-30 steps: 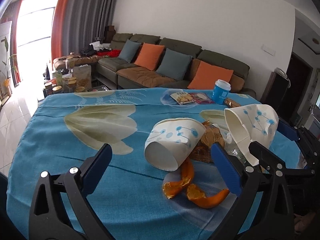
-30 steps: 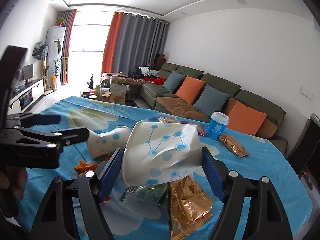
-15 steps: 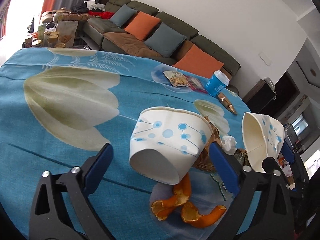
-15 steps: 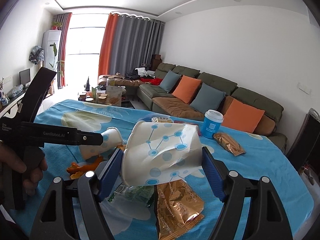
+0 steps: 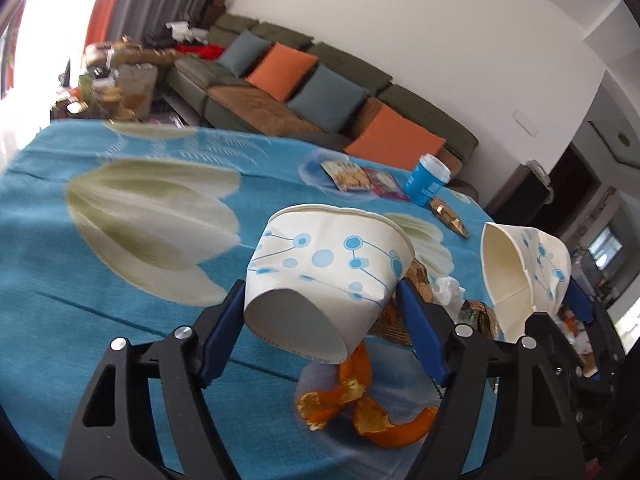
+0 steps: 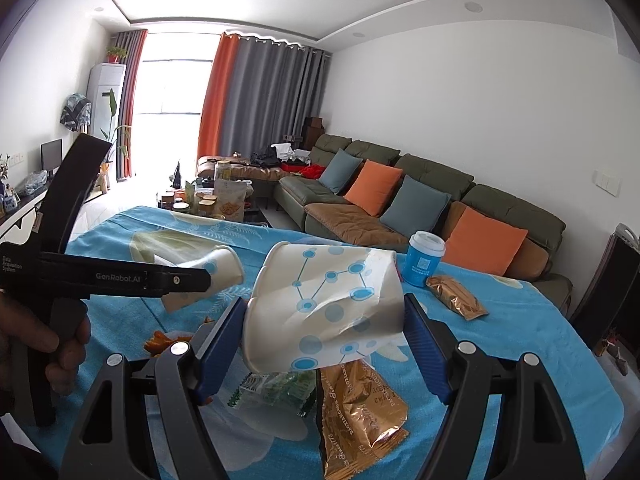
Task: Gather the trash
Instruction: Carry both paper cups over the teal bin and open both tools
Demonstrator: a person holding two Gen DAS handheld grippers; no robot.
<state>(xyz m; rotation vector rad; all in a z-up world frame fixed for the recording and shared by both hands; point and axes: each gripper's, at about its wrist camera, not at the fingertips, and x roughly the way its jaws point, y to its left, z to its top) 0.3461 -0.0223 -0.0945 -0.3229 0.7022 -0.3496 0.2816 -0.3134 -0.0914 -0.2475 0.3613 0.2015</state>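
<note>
Between the pads of the left gripper (image 5: 320, 332) lies a tipped paper cup (image 5: 324, 280); its jaws have just been closing and now pinch the cup's sides. Beside it, the right gripper (image 6: 324, 344) clamps a crumpled cup (image 6: 324, 304). This looks like the pick-up step; next probably comes lifting clear of the orange peel (image 5: 360, 408) beneath.

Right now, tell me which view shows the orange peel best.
The left wrist view: the orange peel lies in full sight on the blue cloth, just below the paper cup between the left gripper fingers. The right wrist view shows only a small orange scrap past its finger.
</note>
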